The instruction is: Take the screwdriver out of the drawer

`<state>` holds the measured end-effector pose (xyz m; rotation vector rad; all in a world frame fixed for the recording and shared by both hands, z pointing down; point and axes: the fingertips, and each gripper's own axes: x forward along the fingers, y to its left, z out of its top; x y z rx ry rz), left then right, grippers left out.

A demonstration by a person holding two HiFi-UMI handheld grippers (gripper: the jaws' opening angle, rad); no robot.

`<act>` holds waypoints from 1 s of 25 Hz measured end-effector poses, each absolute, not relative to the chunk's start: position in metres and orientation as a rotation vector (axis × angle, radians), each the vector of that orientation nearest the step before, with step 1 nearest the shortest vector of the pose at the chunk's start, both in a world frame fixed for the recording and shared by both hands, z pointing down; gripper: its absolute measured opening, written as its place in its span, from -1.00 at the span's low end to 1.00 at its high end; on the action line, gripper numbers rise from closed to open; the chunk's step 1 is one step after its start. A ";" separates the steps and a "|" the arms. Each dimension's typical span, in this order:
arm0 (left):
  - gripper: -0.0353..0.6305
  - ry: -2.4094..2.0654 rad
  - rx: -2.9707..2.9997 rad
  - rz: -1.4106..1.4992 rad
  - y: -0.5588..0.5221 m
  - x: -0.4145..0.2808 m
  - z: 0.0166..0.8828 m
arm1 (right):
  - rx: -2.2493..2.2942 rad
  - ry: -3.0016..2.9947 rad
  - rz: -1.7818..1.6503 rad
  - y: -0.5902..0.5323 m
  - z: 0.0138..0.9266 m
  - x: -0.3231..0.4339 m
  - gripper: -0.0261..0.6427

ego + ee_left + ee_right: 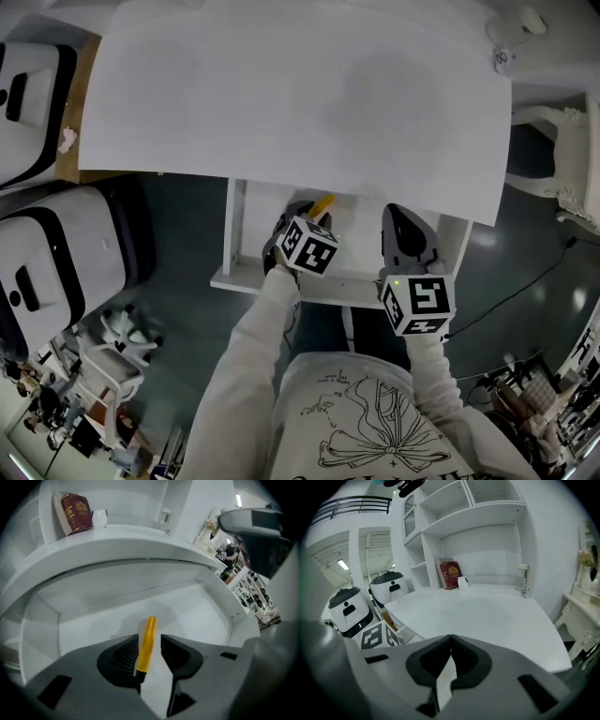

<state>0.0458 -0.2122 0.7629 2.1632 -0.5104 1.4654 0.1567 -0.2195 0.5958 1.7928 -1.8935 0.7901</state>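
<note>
The screwdriver (148,634) has a yellow handle and points away between the jaws of my left gripper (149,640), which is shut on it. It hangs a little above the white floor of the open drawer (197,606) and casts a shadow there. In the head view the left gripper (307,210) reaches into the drawer (246,277) under the white desk (281,94), with the yellow screwdriver (322,203) handle sticking out past it. My right gripper (398,220) hovers to the right at the desk's front edge. The right gripper (450,640) is shut with nothing in it.
A red book (451,568), a white cup (462,582) and a small glass bottle (525,582) stand at the back of the desk (487,611) under white shelves. Two white and black machines (47,253) stand left of the desk. A white chair (572,159) is at the right.
</note>
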 end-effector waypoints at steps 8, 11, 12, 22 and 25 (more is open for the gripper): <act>-0.65 -0.507 2.170 1.532 -0.213 0.045 0.775 | 1.787 -1.875 0.810 -0.216 0.604 0.160 -0.91; -0.66 -0.494 2.184 1.543 -0.212 0.048 0.776 | 1.785 -1.872 0.816 -0.215 0.606 0.161 -0.91; -0.67 -0.492 2.187 1.543 -0.212 0.049 0.776 | 1.784 -1.872 0.818 -0.215 0.606 0.161 -0.91; -0.70 -0.535 2.195 1.455 -0.211 0.048 0.754 | 1.778 -1.904 0.796 -0.217 0.595 0.161 -0.91; -0.70 -0.578 2.204 1.389 -0.213 0.048 0.737 | 1.778 -1.925 0.775 -0.218 0.586 0.160 -0.91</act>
